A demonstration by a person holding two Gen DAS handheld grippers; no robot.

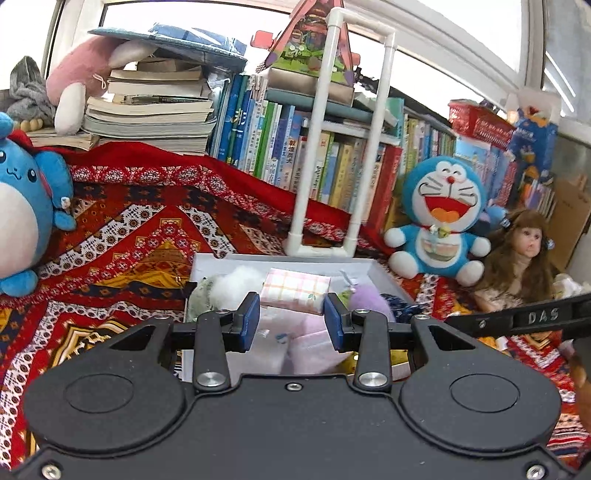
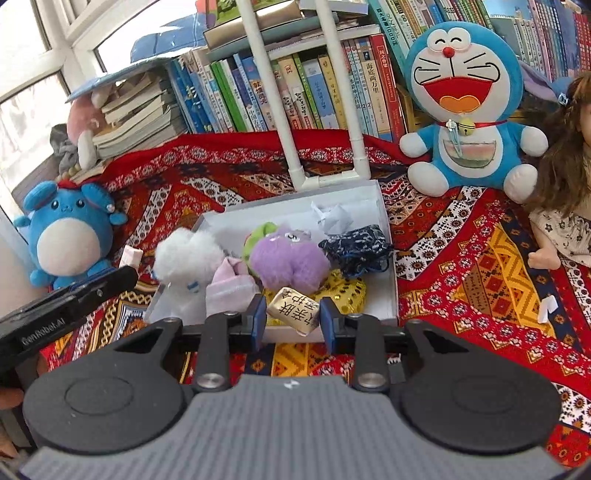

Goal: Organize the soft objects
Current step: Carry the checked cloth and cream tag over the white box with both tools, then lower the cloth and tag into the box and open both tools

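Left gripper (image 1: 291, 318) — fingers spread apart above the white box (image 1: 384, 275), nothing between them; the pink plaid packet (image 1: 295, 290) lies in the box just beyond its tips. Right gripper (image 2: 293, 320) — clenched on a small gold packet with black characters (image 2: 293, 314) over the box's near edge. Beyond these tips, in the box: purple fluffy toy (image 2: 288, 258), white fluffy toy (image 2: 184, 254) to its left, dark blue pouch (image 2: 356, 245) to its right.

Light: bright daylight from windows (image 1: 192, 26), panes blown out | Shadows: soft | Focus: sharp throughout | Distortion: strong fisheye curving at edges, corners dark
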